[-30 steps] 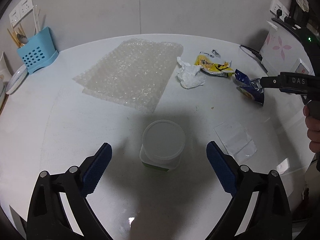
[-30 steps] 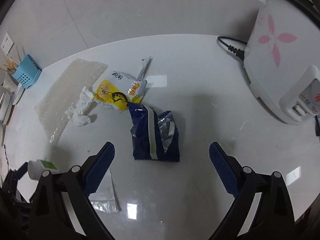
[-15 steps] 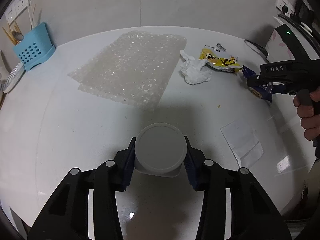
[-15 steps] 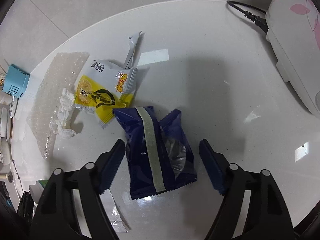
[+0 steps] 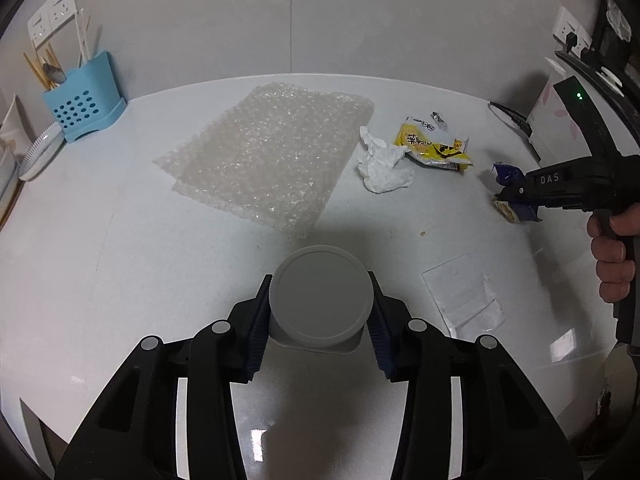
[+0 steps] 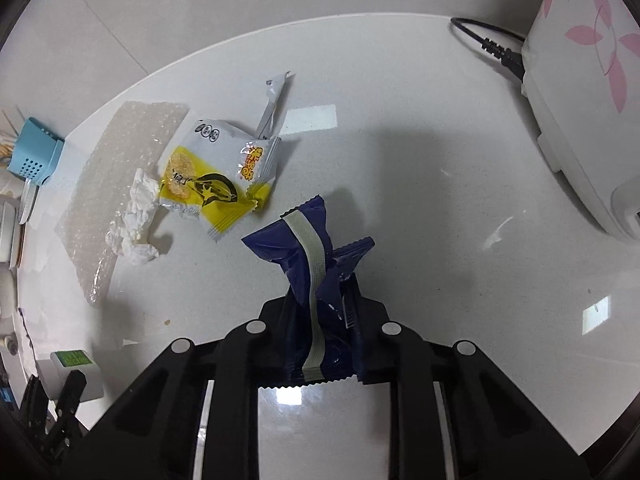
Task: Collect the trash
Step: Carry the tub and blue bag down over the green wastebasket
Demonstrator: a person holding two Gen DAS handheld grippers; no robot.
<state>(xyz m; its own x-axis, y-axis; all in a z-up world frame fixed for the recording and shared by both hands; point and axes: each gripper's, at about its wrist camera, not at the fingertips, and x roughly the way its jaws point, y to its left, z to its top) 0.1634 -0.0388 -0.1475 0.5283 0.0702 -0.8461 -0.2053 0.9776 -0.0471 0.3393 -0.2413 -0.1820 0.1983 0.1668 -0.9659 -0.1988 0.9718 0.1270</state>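
My left gripper [image 5: 320,308] is shut on a white lidded tub [image 5: 320,292] that stands on the white table [image 5: 100,260]; both blue pads press its sides. In the right wrist view, my right gripper [image 6: 320,304] has its jaws closing on a dark blue snack wrapper [image 6: 304,248], which is pinched and crumpled between the pads. A yellow snack wrapper [image 6: 216,176], a crumpled white tissue [image 5: 382,168], a sheet of bubble wrap [image 5: 268,152] and a clear plastic bag [image 5: 460,292] lie loose on the table.
A blue utensil holder [image 5: 82,104] and stacked plates [image 5: 40,152] stand at the far left. A white rice cooker [image 6: 584,92] with a black cord [image 6: 488,44] stands at the right. A small silver sachet [image 6: 272,104] lies behind the yellow wrapper.
The left gripper's jaws closed from wide open onto the tub. The right gripper came down over the blue wrapper and its jaws closed on it, crumpling it upward.
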